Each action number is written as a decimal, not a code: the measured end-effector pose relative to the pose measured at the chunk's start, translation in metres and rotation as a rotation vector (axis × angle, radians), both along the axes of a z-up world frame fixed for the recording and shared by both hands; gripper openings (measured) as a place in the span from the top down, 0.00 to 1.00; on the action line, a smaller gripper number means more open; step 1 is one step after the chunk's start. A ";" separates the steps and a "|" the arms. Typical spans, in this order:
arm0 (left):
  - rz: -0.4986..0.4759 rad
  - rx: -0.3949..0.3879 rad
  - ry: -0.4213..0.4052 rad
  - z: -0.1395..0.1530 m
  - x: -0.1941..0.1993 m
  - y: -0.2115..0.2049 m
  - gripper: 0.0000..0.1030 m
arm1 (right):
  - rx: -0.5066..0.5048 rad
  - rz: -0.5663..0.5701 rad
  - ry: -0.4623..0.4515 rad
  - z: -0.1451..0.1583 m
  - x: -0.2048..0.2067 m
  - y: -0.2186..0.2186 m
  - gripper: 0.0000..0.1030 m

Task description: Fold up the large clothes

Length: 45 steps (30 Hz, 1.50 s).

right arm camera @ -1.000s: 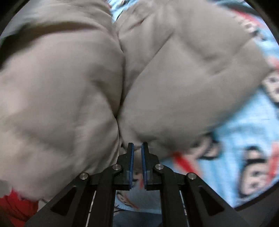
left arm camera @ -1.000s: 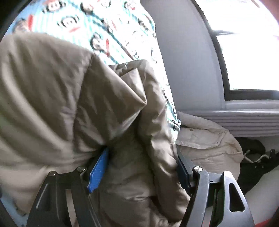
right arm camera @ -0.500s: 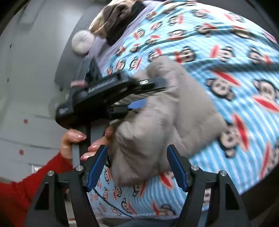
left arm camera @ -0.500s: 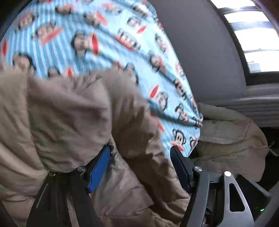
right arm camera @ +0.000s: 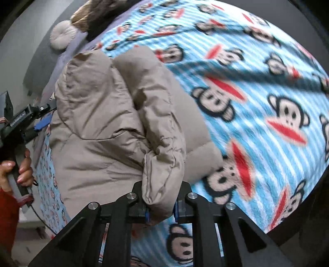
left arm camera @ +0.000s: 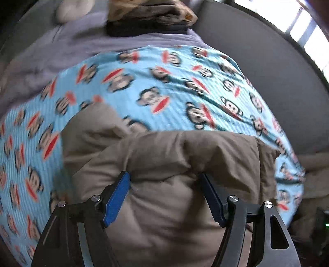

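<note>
A beige puffer jacket (right arm camera: 115, 127) lies bunched on a bed with a blue monkey-print blanket (right arm camera: 257, 115). In the right wrist view my right gripper (right arm camera: 160, 211) is shut on a puffy edge of the jacket at its near end. My left gripper (right arm camera: 41, 121) shows at the jacket's far left side, held by a hand. In the left wrist view my left gripper (left arm camera: 164, 197) stands open, its blue pads either side of a thick fold of the jacket (left arm camera: 174, 164), which fills the gap between them.
A purple sheet (left arm camera: 82, 47) covers the bed's head end, with a round pale cushion (left arm camera: 72, 10) and dark folded clothes (left arm camera: 148, 18) on it. A grey wall (left arm camera: 257, 61) runs along the bed's far side. Another pale garment (left arm camera: 314, 170) lies at the right edge.
The right gripper was open half a second ago and has closed on the jacket's edge. Both views have dropped lower over the jacket, which now lies on the blanket.
</note>
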State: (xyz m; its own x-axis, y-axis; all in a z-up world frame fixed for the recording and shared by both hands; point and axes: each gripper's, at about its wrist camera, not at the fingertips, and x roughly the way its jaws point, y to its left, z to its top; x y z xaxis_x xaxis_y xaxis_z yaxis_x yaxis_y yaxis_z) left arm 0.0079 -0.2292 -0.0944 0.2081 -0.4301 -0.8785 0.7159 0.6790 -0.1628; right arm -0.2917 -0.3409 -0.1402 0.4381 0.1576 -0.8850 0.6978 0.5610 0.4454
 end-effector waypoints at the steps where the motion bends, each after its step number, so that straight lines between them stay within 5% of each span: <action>1: -0.014 0.009 -0.019 -0.004 -0.003 -0.012 0.31 | -0.009 -0.003 0.009 -0.002 -0.001 -0.002 0.83; 7: -0.071 0.038 0.004 -0.024 -0.017 -0.080 0.31 | 0.008 -0.061 0.049 -0.023 -0.020 -0.023 0.83; 12: -0.080 0.079 -0.007 -0.032 -0.022 -0.091 0.31 | 0.133 -0.107 0.043 -0.036 -0.031 -0.042 0.81; 17: -0.070 0.087 0.005 -0.032 -0.018 -0.089 0.31 | 0.016 -0.136 0.030 0.010 -0.050 -0.065 0.74; 21: -0.064 0.103 -0.003 -0.029 -0.020 -0.089 0.31 | -0.043 -0.038 -0.085 0.045 -0.031 -0.080 0.74; 24: -0.033 0.113 0.006 -0.021 -0.019 -0.085 0.31 | -0.047 0.077 -0.089 0.044 -0.005 -0.072 0.74; 28: 0.007 0.132 0.022 -0.004 -0.020 -0.073 0.31 | -0.006 0.198 -0.003 0.008 0.033 -0.054 0.74; 36: 0.084 0.173 0.026 0.025 -0.031 -0.042 0.31 | 0.099 0.188 0.019 -0.024 0.035 -0.064 0.63; 41: 0.116 0.188 0.030 0.036 -0.041 -0.020 0.31 | 0.057 0.213 0.014 -0.005 0.045 -0.069 0.60; 45: 0.154 0.205 0.047 0.034 -0.048 0.000 0.31 | 0.044 0.213 -0.041 0.010 0.055 -0.079 0.44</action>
